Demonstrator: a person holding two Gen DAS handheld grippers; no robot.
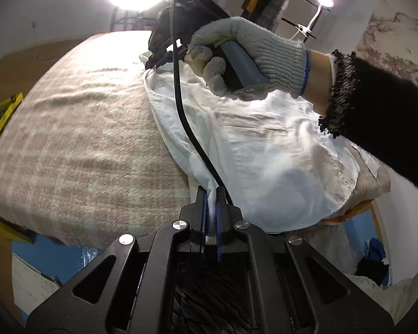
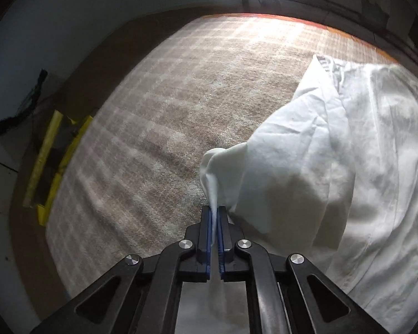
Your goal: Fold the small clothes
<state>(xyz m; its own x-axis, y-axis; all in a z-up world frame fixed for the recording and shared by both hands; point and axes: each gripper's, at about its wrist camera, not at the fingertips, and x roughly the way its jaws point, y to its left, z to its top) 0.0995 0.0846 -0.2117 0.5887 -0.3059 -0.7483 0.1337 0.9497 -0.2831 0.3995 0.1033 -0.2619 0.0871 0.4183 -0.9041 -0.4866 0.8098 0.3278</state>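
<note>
We are at the start of a fold. The white shirt [image 1: 264,150] lies on the table [image 1: 69,144], which has a checked brown blanket [image 2: 158,117] over it, and the shirt sits on the right part of that blanket.

Our left gripper [image 1: 212,194] has its jaws pressed together on a bit of the shirt's edge. Our right gripper [image 2: 215,217] also has its jaws pinching the shirt's white cloth, and the cloth there is pulled up into a small peak. In the left view we see our gloved right hand [image 1: 253,55] holding the right gripper's handle at the far end of the shirt.

So we think both grips are made, and the next move is to lift this edge and carry it across to the other side. Both hands should go together, so the cloth stays flat and does not bunch.

A black cable [image 1: 186,117] runs across the shirt from the far gripper down to our left jaws. It could catch in the fold. The shirt also has wrinkles. A yellow thing [image 2: 55,156] sits off the blanket's left edge, well apart from the shirt.
</note>
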